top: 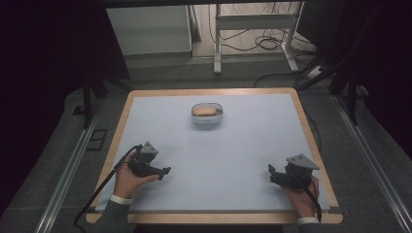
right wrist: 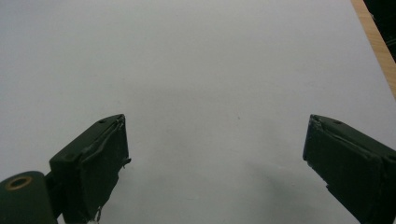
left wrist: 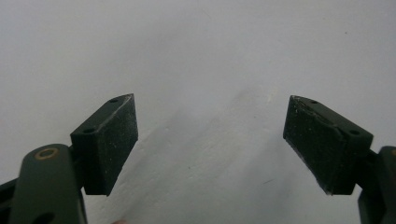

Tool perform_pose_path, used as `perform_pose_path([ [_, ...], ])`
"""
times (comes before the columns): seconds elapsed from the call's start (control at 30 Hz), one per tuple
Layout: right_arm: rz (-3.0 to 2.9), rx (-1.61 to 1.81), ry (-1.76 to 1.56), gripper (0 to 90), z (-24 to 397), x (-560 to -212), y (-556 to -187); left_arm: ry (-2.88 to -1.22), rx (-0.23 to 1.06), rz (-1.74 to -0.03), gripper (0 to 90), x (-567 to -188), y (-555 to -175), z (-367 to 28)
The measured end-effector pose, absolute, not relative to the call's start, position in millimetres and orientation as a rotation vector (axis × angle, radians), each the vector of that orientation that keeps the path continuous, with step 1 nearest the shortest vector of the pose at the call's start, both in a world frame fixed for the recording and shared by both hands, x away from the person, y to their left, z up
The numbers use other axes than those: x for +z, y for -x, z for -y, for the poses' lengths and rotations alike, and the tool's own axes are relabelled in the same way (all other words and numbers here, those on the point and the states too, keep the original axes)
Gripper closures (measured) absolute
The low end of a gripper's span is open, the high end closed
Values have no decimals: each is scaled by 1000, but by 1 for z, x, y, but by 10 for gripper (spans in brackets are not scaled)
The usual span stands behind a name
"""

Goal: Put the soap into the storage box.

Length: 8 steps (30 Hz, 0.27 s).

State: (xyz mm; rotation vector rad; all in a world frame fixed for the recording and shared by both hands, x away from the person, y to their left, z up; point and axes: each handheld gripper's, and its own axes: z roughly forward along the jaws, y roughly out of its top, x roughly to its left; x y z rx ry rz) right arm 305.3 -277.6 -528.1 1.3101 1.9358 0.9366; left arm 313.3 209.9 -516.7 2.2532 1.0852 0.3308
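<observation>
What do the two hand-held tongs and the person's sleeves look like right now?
Both the left tongs and the right tongs are black, each topped by a grey three-cornered plate and trailing a black cable. Their jaws end in flat, scuffed black pads. The sleeves are grey with white cuffs.

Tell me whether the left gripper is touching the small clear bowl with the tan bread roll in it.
Apart. The high view shows the left gripper near the table's front edge, with bare mat between it and the small clear bowl.

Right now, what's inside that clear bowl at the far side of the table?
The clear bowl holds one tan, rounded piece, perhaps bread. Whatever lies beneath that piece is covered.
</observation>
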Motion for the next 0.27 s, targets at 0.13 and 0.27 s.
perform_pose_path([
  [0.13, -1942, 938, -1311, 69, 278, -528, -306, -2242, 316, -1086, 180, -516, -313, -210],
  [0.27, -1943, 941, -1319, 69, 278, -528, -306, -2234, 323, -1085, 179, -514, -312, -213],
])
